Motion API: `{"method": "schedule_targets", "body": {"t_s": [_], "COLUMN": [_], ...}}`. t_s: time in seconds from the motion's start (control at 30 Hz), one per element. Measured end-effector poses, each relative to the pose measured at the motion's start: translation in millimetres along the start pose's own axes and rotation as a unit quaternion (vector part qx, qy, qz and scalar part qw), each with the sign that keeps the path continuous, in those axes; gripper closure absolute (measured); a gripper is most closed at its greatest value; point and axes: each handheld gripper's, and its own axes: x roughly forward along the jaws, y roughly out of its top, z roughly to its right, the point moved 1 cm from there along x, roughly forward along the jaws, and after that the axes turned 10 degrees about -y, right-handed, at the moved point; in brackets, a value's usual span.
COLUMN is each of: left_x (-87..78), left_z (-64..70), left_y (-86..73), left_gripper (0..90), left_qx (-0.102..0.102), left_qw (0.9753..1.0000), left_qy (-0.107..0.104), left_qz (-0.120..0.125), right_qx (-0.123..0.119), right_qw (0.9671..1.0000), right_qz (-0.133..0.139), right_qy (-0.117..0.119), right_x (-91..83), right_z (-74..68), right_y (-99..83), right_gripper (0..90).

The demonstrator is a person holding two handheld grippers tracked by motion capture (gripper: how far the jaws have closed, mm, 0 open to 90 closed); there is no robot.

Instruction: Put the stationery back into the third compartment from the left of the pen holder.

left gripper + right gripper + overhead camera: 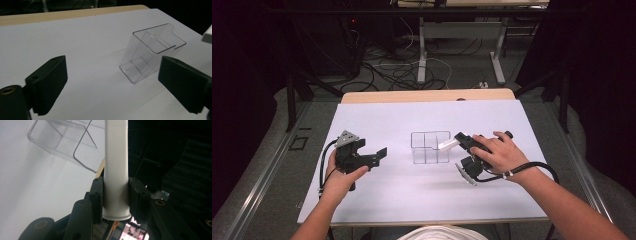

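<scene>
Beside clear divided box (430,147), right tongs (458,142) clamp white tube (448,144), wrist cocked inward; left tongs (379,155) wide

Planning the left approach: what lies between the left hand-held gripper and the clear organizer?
Bare white table cover, seen in the high view, separates the left hand-held gripper from the clear organizer.

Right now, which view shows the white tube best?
The right gripper view: the tube runs up the middle, clamped between the right gripper jaws, flared end nearest the camera. The high view shows it small, tip at the clear organiser. The left gripper view catches just a white corner.
</scene>
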Motion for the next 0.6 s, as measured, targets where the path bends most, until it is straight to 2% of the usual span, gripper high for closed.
{"method": "schedule_targets", "body": {"t_s": [0.07,0.1,0.13,0.23,0.37,0.47,0.6], "left_x": [3.4,5.0,6.9,12.6,18.8,23.8,30.2], "left_z": [4.1,5.4,6.6,11.9,20.3,26.8,36.8], "left_y": [4.5,7.0,9.7,17.6,28.0,34.9,41.5], "left_gripper": [15.3,16.0,16.1,18.7,24.4,26.7,27.6], "left_qx": [0.001,0.007,0.01,0.018,0.05,0.065,0.075], "left_qw": [1.0,0.9999,0.9998,0.9991,0.997,0.9954,0.9924], "left_qy": [-0.007,-0.011,-0.017,-0.035,-0.055,-0.061,-0.085], "left_qz": [0.003,-0.001,-0.006,-0.017,-0.021,-0.035,-0.049], "right_qx": [-0.032,-0.057,-0.069,-0.086,-0.109,-0.12,-0.127], "right_qw": [0.9993,0.998,0.9972,0.9958,0.9932,0.9918,0.9907], "right_qz": [0.015,0.025,0.028,0.029,0.038,0.041,0.044], "right_qy": [-0.007,-0.008,-0.009,-0.013,-0.013,-0.02,-0.023], "right_x": [3.4,6.0,8.1,13.6,19.3,20.6,18.8], "right_z": [2.6,5.9,7.3,9.5,14.7,18.2,18.9], "right_y": [5.2,8.2,10.1,14.6,18.5,21.2,25.7], "right_gripper": [67.0,67.0,66.9,66.9,66.9,66.9,66.9]}}
